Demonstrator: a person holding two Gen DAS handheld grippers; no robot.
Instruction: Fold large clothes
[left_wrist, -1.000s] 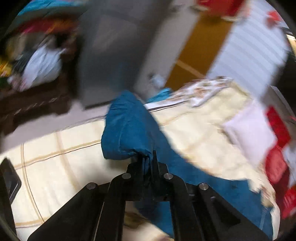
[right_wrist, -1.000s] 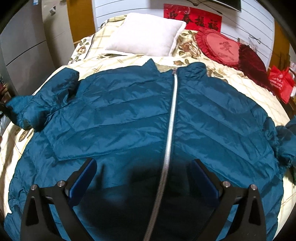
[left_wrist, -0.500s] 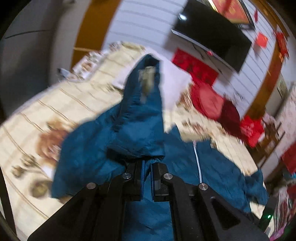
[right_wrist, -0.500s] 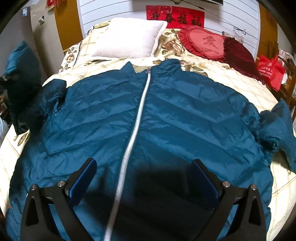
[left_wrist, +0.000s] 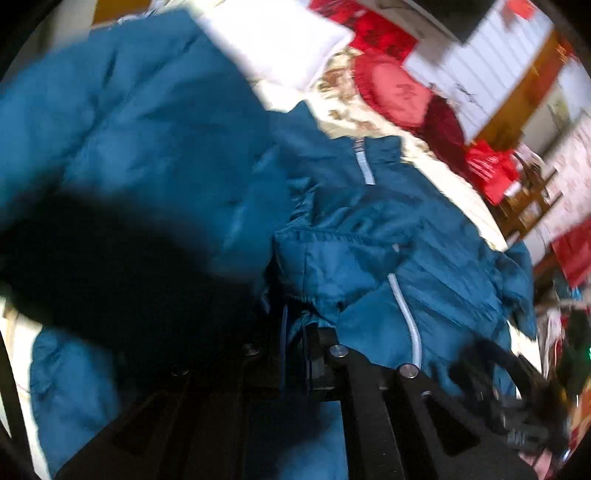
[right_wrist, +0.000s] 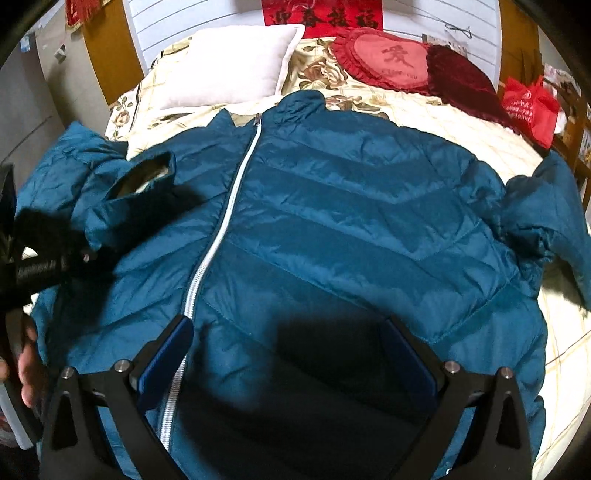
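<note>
A teal puffer jacket (right_wrist: 351, 221) lies front up on the bed, its white zipper (right_wrist: 221, 221) closed. My left gripper (left_wrist: 295, 332) is shut on the cuff of the jacket's left sleeve (left_wrist: 140, 155) and holds it over the jacket's chest. In the right wrist view that sleeve (right_wrist: 129, 199) is doubled over the left side of the jacket. My right gripper (right_wrist: 284, 354) is open and empty, hovering above the jacket's lower front. The other sleeve (right_wrist: 546, 214) lies bunched at the right.
A white pillow (right_wrist: 232, 66), a red heart cushion (right_wrist: 388, 59) and a dark red cushion (right_wrist: 461, 81) lie at the head of the bed (right_wrist: 461, 125). A red bag (right_wrist: 532, 107) stands at the right. A grey cabinet (right_wrist: 26, 110) stands at the left.
My left gripper has swung the sleeve from the bed's left side up and over onto the jacket's chest. My right gripper drifted slightly right and stayed open.
</note>
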